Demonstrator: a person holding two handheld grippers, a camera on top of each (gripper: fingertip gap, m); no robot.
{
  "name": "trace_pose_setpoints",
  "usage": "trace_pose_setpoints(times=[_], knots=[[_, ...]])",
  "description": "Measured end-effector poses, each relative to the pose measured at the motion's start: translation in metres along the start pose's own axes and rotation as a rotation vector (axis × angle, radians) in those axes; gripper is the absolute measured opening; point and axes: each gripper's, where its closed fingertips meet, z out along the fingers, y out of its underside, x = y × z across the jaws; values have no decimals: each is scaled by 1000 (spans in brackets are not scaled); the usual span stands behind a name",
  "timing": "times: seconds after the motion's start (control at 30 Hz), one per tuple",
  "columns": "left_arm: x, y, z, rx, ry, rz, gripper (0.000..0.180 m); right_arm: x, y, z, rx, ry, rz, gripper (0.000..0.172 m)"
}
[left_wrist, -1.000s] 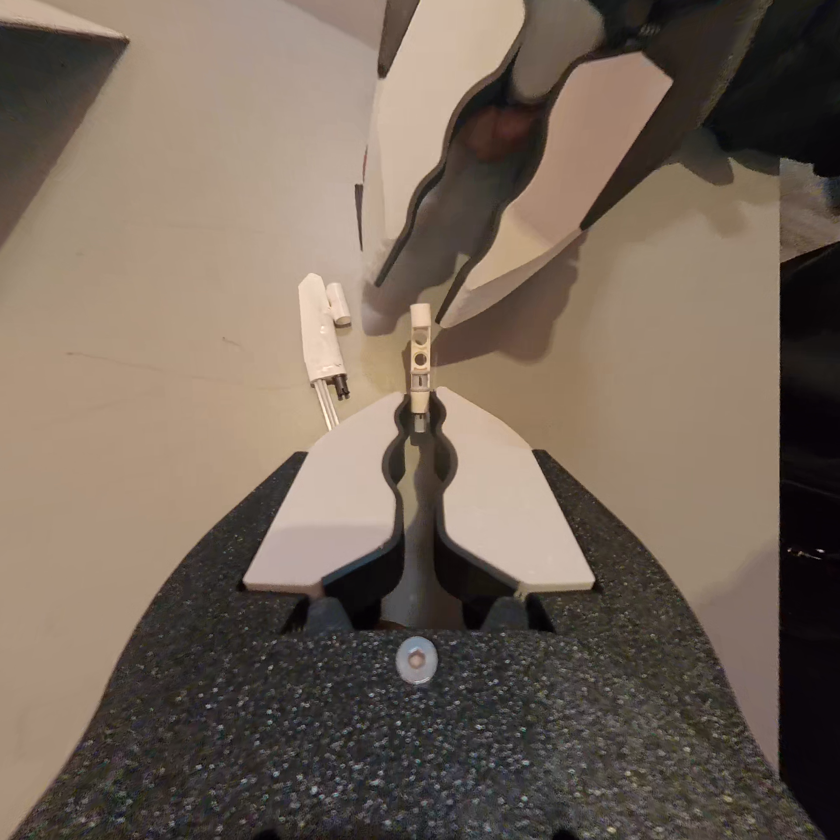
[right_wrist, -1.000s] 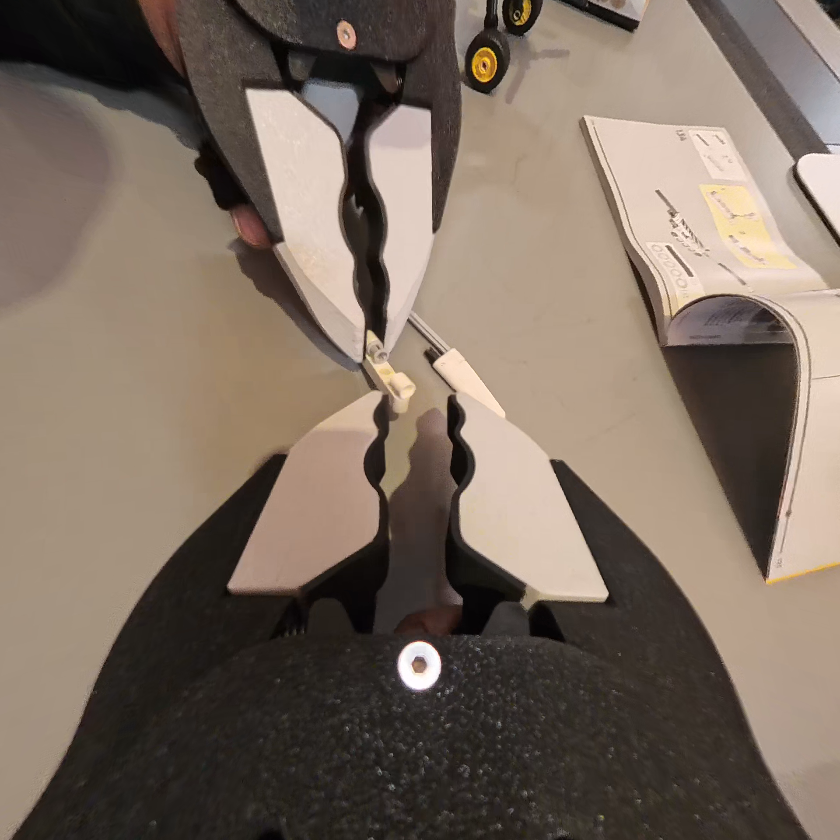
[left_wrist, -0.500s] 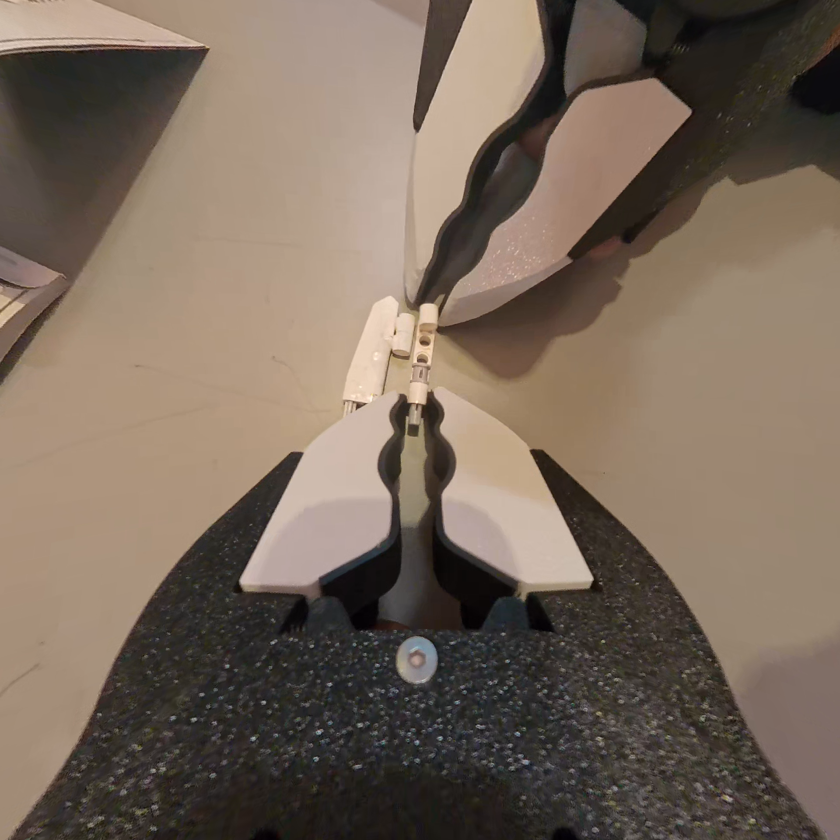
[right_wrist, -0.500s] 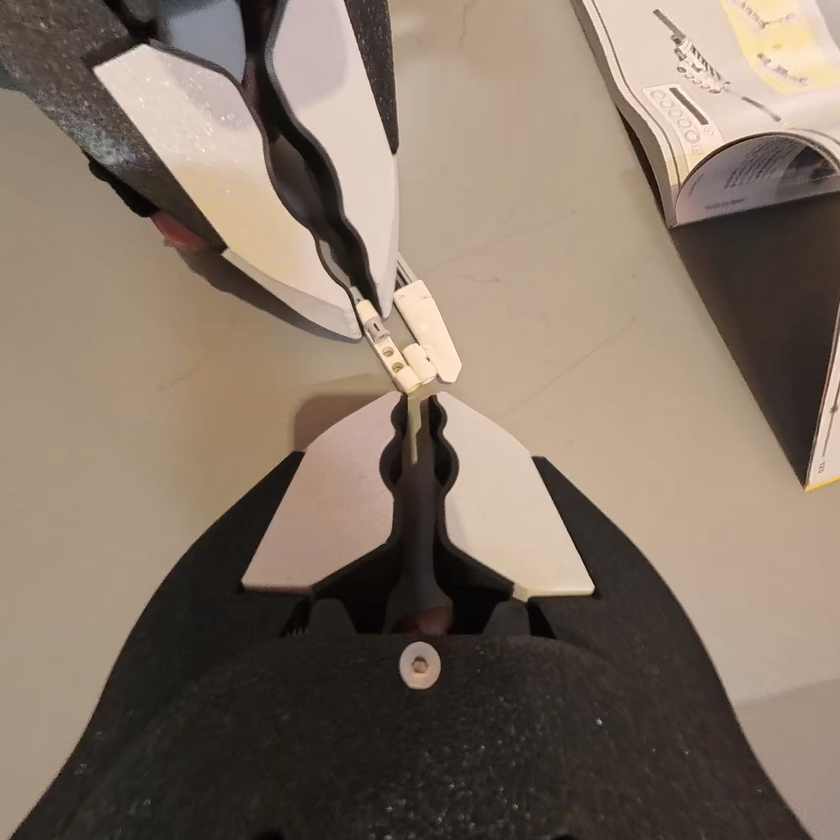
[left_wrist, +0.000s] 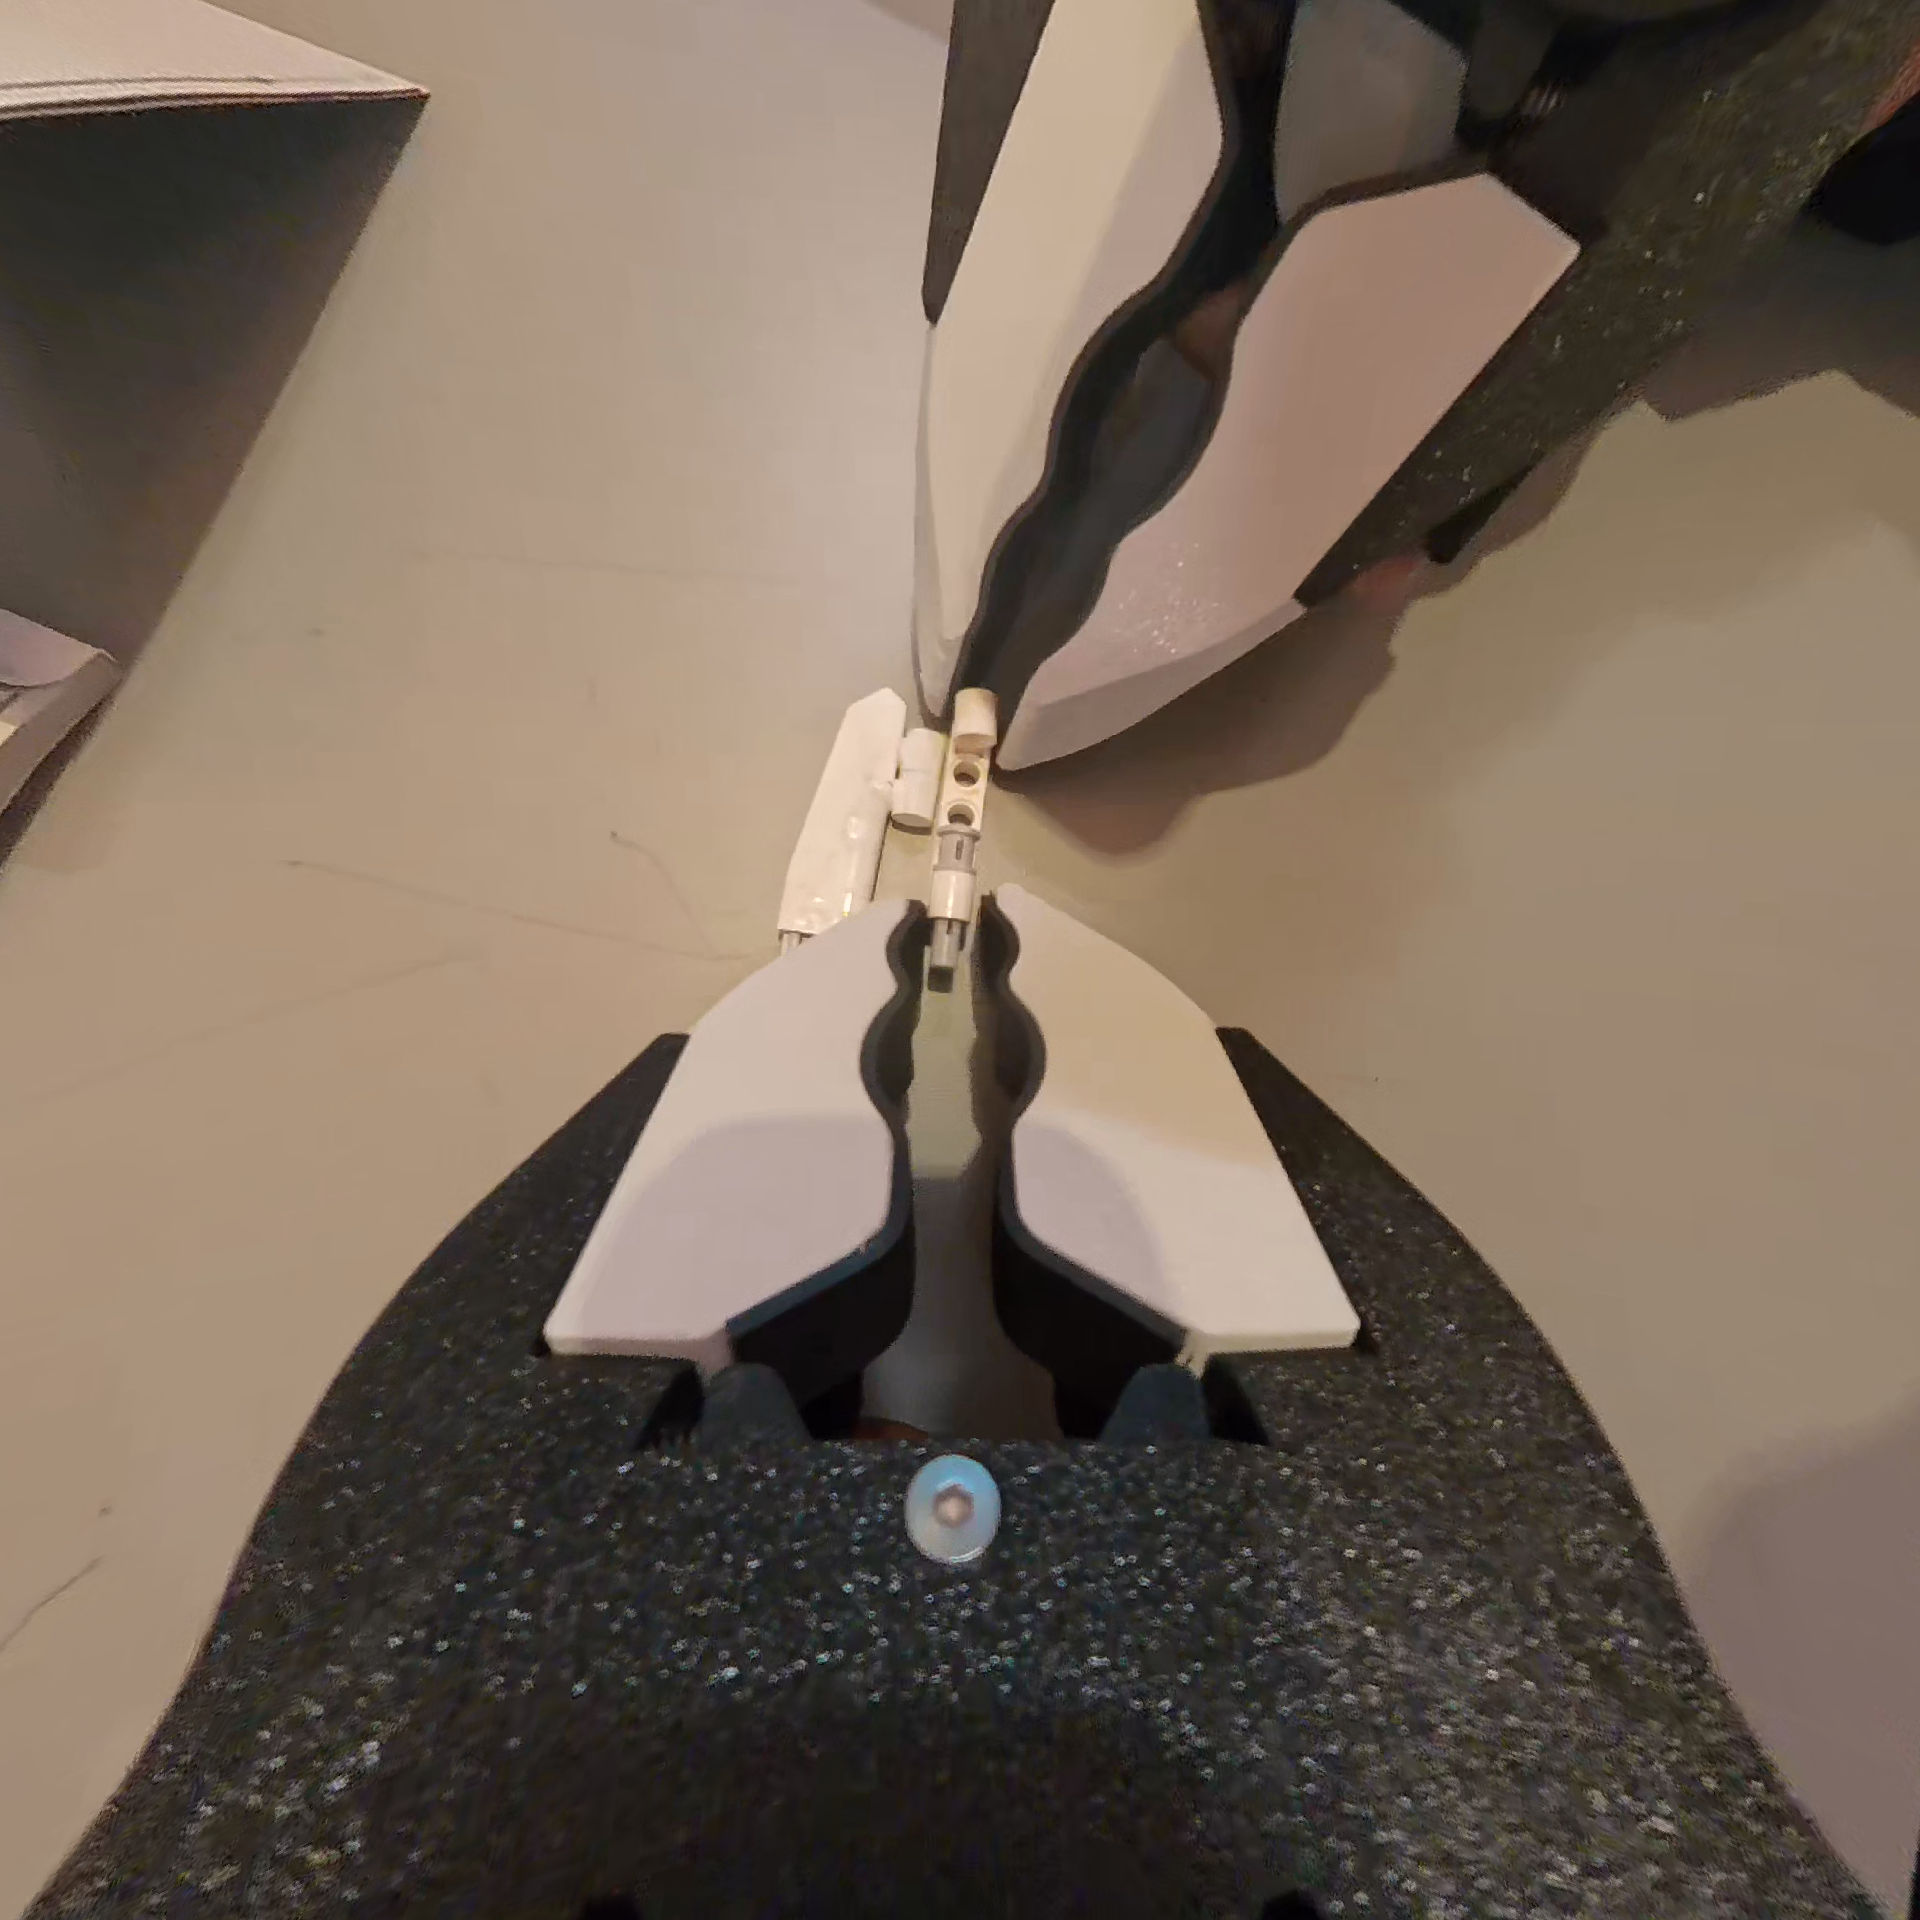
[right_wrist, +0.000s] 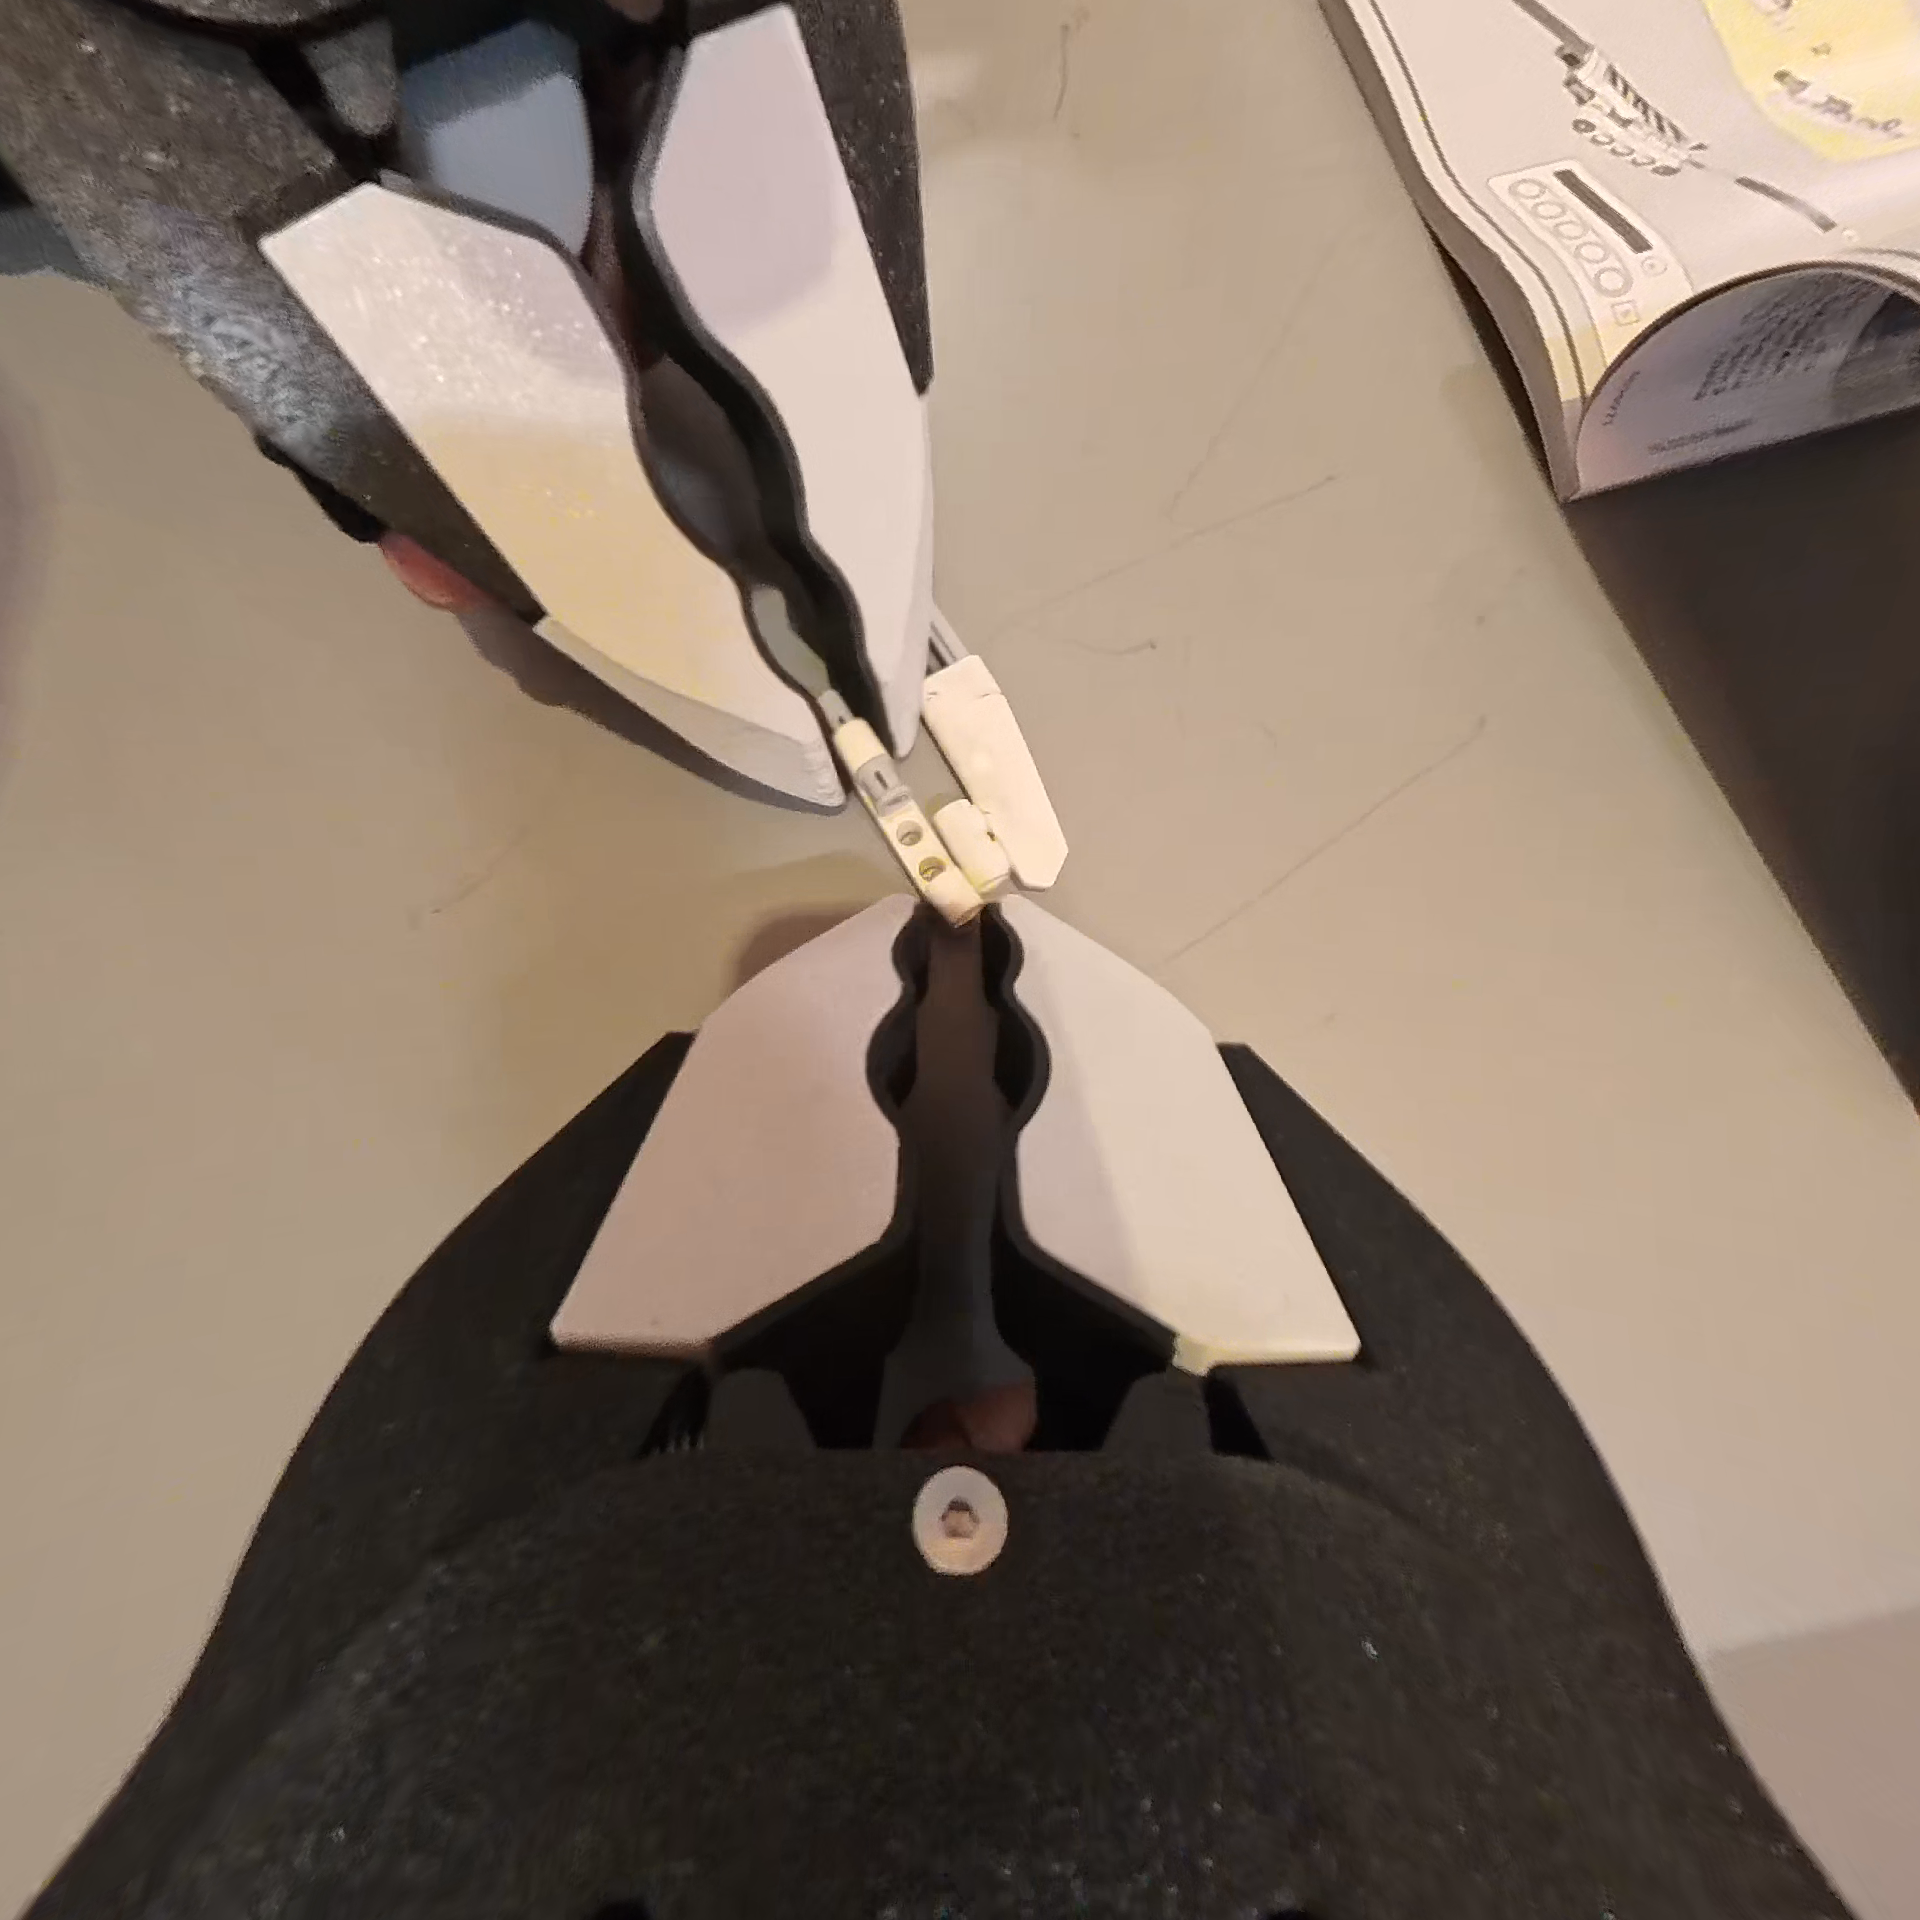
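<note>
Between the two grippers, a small cream plastic connector piece (left_wrist: 961, 790) spans the gap, slim and stiff, with two round holes in its flat mid-section and a grey ribbed pin at one end. The left gripper (left_wrist: 951, 920) has its pale, matte, wavy-edged fingers (left_wrist: 790, 1049) nearly closed, pinching the pin end of that piece at the very tips. Opposite, the right gripper (right_wrist: 961, 920) comes in nose to nose, its fingers just as narrow, with the piece's rounded cap end lodged between the tips. Just beside the connector piece, touching its side, lies a white tapered plastic part (left_wrist: 842, 821) with a short cylinder stub, flat on the smooth beige surface (left_wrist: 416, 727), thin grey rods poking from its end. Both gripper bodies are coarse, speckled black foam-like shells. Well off to the side, an open printed booklet (right_wrist: 1662, 208) rests with its pages curling over.
</note>
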Motion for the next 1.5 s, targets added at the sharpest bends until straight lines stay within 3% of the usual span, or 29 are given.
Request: trace_pose_setpoints(times=[0.23,0.43,0.73,1.07,1.37,1.5], knots=[[-6,1,-5,-7,-52,24,14,-1,0,0,-9,-62,116,8],[-8,-7,-11,43,-99,152,14,-1,-3,-2,7,-165,302,8],[-8,-14,-5,123,-154,334,11,3,0,-2,-28,-131,323,7],[-7,-15,-3,100,-164,279,7,19,6,-7,-39,-1,236,18],[-10,-15,0,103,-135,144,7,10,-15,-11,75,25,29,15],[-11,-14,0,97,-145,141,7,9,-13,-4,57,35,-7,13]])
